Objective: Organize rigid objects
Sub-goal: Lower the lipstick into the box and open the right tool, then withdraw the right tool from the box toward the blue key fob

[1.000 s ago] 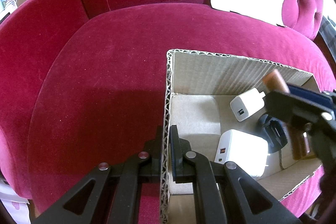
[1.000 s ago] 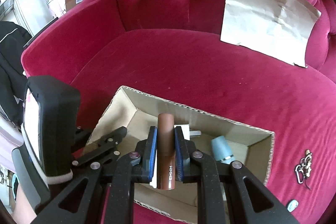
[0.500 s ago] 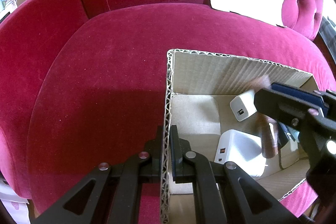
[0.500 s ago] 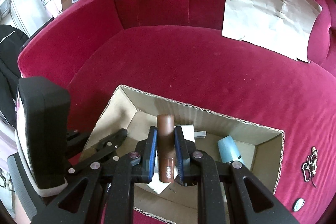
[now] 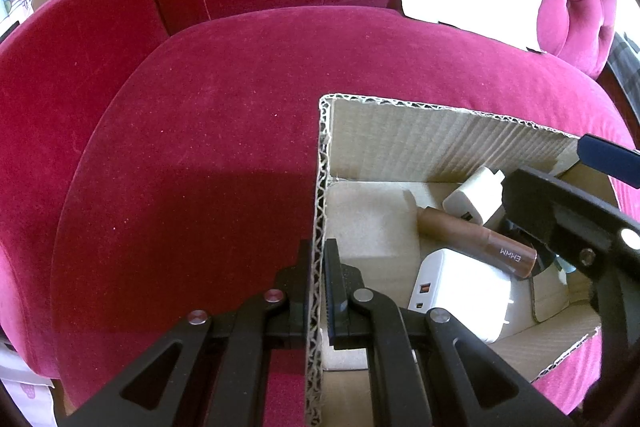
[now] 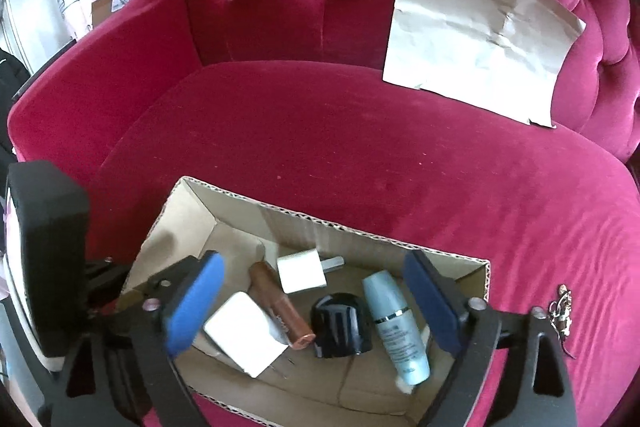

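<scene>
A cardboard box (image 5: 436, 135) (image 6: 288, 217) sits on a red velvet sofa. My left gripper (image 5: 319, 263) is shut on the box's left wall. Inside lies a brown tube (image 5: 476, 235) (image 6: 280, 303), loose, resting across a large white charger (image 5: 460, 291) (image 6: 244, 331). Beside it are a small white plug (image 5: 476, 195) (image 6: 302, 273), a black cap-shaped object (image 6: 340, 323) and a pale blue bottle (image 6: 394, 319). My right gripper (image 6: 316, 301) hovers over the box, its jaws opening wide, with nothing pressed between the blue pads (image 6: 196, 303).
A crumpled sheet of paper (image 6: 476, 35) leans on the sofa back at the right. A small metal keychain (image 6: 560, 311) lies on the cushion right of the box. The bare seat cushion (image 5: 208, 155) stretches left and behind the box.
The right gripper let go of the brown tube, which dropped into the box and now lies on the large charger. Its jaws spread wide. The left gripper stayed on the box wall.
</scene>
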Available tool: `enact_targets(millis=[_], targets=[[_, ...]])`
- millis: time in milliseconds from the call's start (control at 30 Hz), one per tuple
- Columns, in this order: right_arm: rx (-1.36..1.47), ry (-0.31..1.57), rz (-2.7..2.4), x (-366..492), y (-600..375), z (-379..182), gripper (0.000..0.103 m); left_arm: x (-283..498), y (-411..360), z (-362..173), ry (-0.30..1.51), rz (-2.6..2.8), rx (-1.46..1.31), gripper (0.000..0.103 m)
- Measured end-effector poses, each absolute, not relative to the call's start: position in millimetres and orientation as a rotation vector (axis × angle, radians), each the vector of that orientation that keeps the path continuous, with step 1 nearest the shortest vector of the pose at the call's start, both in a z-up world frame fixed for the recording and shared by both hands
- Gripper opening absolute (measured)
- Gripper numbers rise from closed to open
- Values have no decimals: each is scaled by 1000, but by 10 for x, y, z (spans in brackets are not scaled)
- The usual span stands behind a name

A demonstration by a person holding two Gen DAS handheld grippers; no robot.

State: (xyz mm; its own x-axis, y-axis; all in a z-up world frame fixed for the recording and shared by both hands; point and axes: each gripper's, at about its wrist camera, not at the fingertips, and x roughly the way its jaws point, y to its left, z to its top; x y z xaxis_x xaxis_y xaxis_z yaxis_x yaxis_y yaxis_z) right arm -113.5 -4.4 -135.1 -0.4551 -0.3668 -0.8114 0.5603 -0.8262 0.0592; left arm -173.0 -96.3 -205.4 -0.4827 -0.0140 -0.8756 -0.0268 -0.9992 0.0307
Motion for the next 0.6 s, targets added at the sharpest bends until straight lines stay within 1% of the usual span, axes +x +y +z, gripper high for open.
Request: enact_targets(millis=[100, 600], targets=[[1192, 284, -2281, -1152, -17, -1338, 103, -1717, -957, -2056, 64, 2698, -1593, 5], [1167, 316, -2282, -1107, 148, -1239, 103, -1710, -940, -2059, 63, 2697, -1595, 5]])
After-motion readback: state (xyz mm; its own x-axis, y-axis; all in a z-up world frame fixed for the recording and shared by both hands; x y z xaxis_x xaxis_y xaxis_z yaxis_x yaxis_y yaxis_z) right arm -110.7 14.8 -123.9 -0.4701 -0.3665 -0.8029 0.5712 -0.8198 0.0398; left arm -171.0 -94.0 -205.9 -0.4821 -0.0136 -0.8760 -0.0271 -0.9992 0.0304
